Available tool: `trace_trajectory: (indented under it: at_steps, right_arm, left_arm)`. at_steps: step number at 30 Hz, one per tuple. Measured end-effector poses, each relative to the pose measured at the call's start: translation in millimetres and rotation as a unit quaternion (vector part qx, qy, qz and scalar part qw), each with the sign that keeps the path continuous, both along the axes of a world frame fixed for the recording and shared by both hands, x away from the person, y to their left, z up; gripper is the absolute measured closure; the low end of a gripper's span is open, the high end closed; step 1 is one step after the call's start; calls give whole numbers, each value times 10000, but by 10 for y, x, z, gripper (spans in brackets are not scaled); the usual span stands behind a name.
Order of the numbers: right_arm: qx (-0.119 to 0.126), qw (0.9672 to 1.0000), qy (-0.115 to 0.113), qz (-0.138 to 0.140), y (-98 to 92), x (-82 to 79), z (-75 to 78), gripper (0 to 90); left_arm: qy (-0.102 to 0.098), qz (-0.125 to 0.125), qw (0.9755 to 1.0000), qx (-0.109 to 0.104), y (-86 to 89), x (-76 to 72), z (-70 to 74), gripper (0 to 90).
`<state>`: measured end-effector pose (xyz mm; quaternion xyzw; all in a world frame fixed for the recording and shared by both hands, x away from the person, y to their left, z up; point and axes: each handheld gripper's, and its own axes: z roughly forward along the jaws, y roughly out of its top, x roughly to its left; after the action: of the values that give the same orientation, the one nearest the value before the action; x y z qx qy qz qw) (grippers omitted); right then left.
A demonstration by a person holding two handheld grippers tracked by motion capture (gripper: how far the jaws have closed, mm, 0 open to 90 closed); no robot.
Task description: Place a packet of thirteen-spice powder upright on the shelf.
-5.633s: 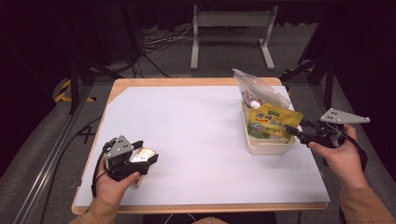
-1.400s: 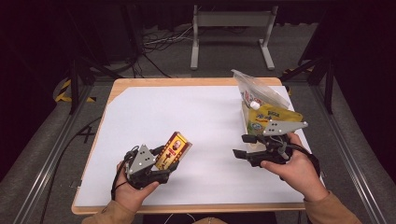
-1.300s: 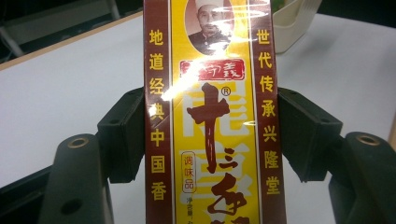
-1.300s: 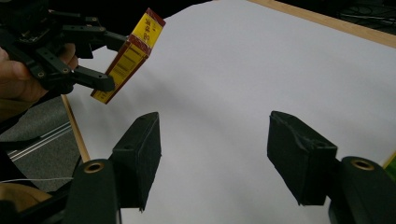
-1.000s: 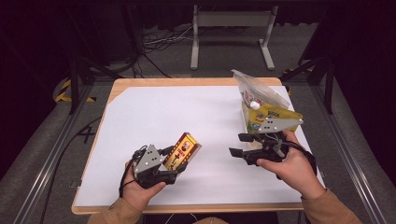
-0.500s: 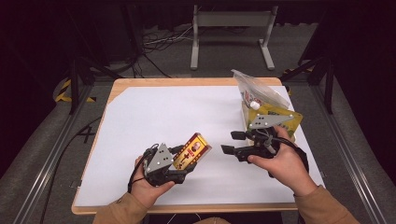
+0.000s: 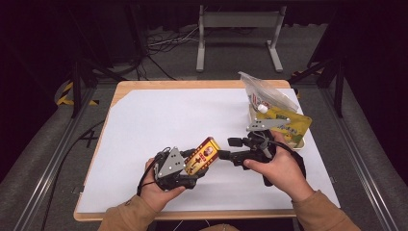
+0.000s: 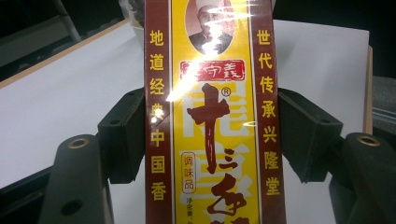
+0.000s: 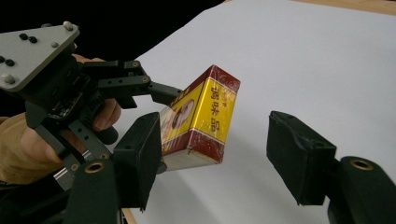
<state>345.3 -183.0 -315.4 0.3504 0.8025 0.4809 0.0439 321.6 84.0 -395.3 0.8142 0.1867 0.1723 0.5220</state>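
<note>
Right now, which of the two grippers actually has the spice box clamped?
The left gripper: its pads press both long sides of the yellow and red spice box. The right gripper only faces the box's free end, jaws standing open around it without touching.

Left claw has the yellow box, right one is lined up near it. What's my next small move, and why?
Probably ease the right claw forward around the free end of the box, then close. Its jaws stand open with that end just ahead of them, while the left claw grips the other end.
</note>
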Motion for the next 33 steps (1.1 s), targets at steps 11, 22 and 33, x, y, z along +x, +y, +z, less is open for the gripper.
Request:
trace_trajectory:
  at_steps: [11, 22, 33]
  right_arm:
    - [-83, 9997, 216, -51, 51, 18, -59, 374]
    - [-140, 9992, 352, 127, 124, 5, -115, 416]
    - [-243, 9981, 494, 271, 172, -22, -71, 577]
  left_arm:
    - [-55, -169, 9998, 8, -68, -31, 7, 322]
    - [-174, -248, 9995, -54, -65, -66, 20, 322]
    - [-115, -217, 9997, -7, -81, -46, -15, 321]
